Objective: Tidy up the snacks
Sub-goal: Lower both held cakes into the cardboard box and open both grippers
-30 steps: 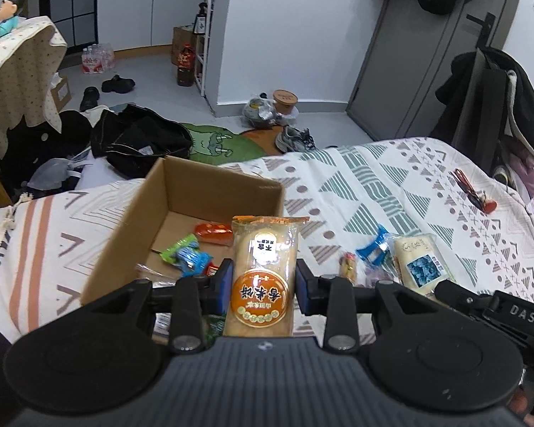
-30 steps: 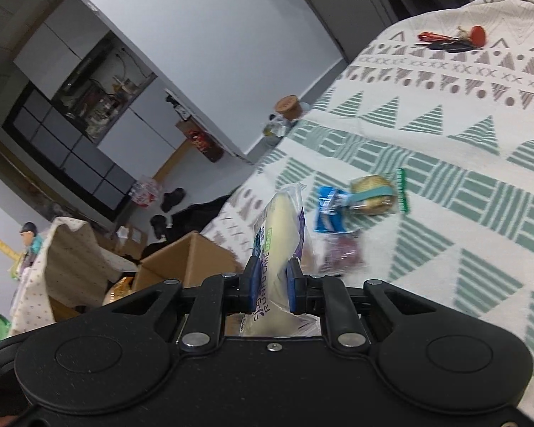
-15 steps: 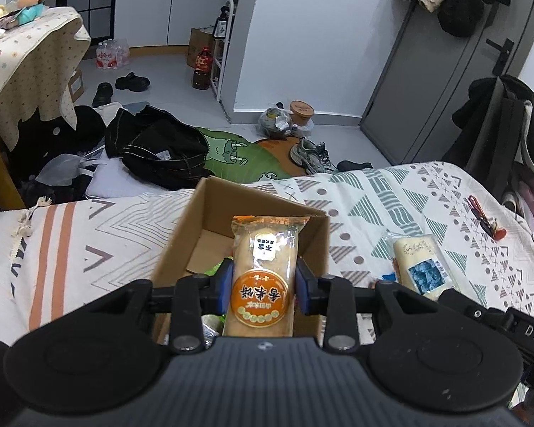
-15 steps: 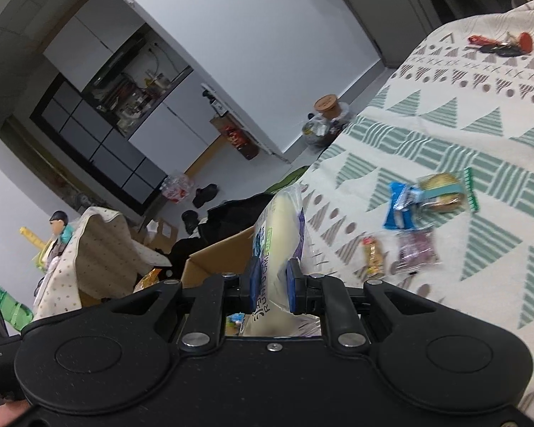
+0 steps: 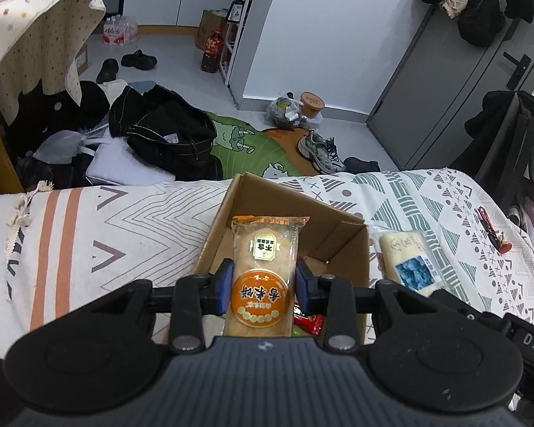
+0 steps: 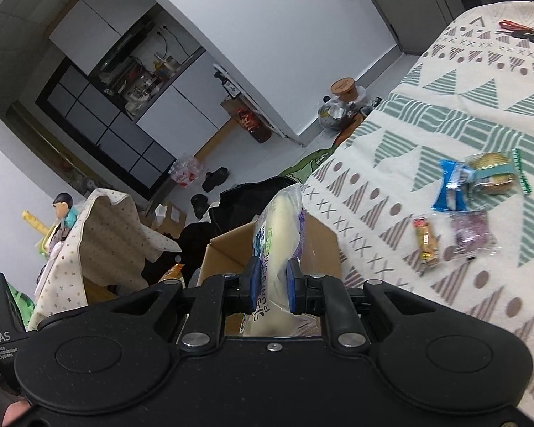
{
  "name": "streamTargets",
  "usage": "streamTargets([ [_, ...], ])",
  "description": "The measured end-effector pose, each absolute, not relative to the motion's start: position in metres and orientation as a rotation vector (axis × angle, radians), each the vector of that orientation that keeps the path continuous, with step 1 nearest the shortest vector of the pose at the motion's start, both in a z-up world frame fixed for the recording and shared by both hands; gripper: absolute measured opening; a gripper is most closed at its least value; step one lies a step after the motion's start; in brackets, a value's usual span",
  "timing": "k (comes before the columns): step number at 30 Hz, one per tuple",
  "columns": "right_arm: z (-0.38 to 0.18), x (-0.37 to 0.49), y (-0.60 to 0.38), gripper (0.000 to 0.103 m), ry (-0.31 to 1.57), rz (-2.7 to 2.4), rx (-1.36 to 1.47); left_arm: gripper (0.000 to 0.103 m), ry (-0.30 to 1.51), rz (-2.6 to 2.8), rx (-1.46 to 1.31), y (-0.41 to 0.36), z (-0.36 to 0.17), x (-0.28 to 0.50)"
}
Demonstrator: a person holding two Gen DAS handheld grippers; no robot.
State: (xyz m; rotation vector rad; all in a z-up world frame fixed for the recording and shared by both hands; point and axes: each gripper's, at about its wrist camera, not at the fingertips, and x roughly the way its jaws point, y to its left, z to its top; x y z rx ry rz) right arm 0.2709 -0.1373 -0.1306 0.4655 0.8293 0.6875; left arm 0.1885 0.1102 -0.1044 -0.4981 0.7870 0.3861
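Note:
My left gripper point(image 5: 264, 284) is shut on a tall orange-labelled cake packet point(image 5: 265, 270), held upright over the open cardboard box point(image 5: 345, 249) on the bed. A red wrapper point(image 5: 308, 321) shows inside the box. My right gripper point(image 6: 271, 286) is shut on a white roll cake in a clear bag point(image 6: 279, 245), held just at the box point(image 6: 228, 249). In the left wrist view that same roll cake point(image 5: 407, 258) appears beside the box's right wall. Several small snacks lie loose on the blanket: a blue packet point(image 6: 452, 186), a sandwich biscuit point(image 6: 493, 172), a gold bar point(image 6: 425, 240) and a purple packet point(image 6: 471, 235).
The patterned blanket point(image 5: 124, 227) covers the bed. Red-handled keys point(image 5: 491, 227) lie at its far right. On the floor beyond are black clothes point(image 5: 171, 135), a green rug point(image 5: 238, 146) and shoes point(image 5: 320, 149). A cloth-draped table point(image 5: 35, 28) stands at the left.
Both grippers have carried their packets leftward to the box. The box now sits straight under the left gripper, and the loose snacks have slid to the right of the right wrist view.

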Motion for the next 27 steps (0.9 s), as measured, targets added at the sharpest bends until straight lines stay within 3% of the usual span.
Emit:
streamTargets([
  [12, -0.144, 0.285, -0.103, 0.02, 0.851, 0.683, 0.441, 0.034, 0.812, 0.366, -0.547, 0.135, -0.119, 0.2],
  [15, -0.145, 0.286, -0.113, 0.032, 0.842, 0.64, 0.461, 0.034, 0.815, 0.355, -0.544, 0.136, -0.121, 0.204],
  [20, -0.144, 0.282, -0.122, 0.034, 0.84, 0.624, 0.453, 0.034, 0.833, 0.353, -0.54, 0.136, -0.127, 0.211],
  [24, -0.143, 0.278, -0.125, 0.048, 0.843, 0.613, 0.427, 0.034, 0.829, 0.366, -0.5, 0.133, -0.125, 0.216],
  [27, -0.139, 0.274, -0.129, 0.058, 0.836, 0.61, 0.411, 0.04, 0.834, 0.394, -0.482, 0.13, -0.122, 0.219],
])
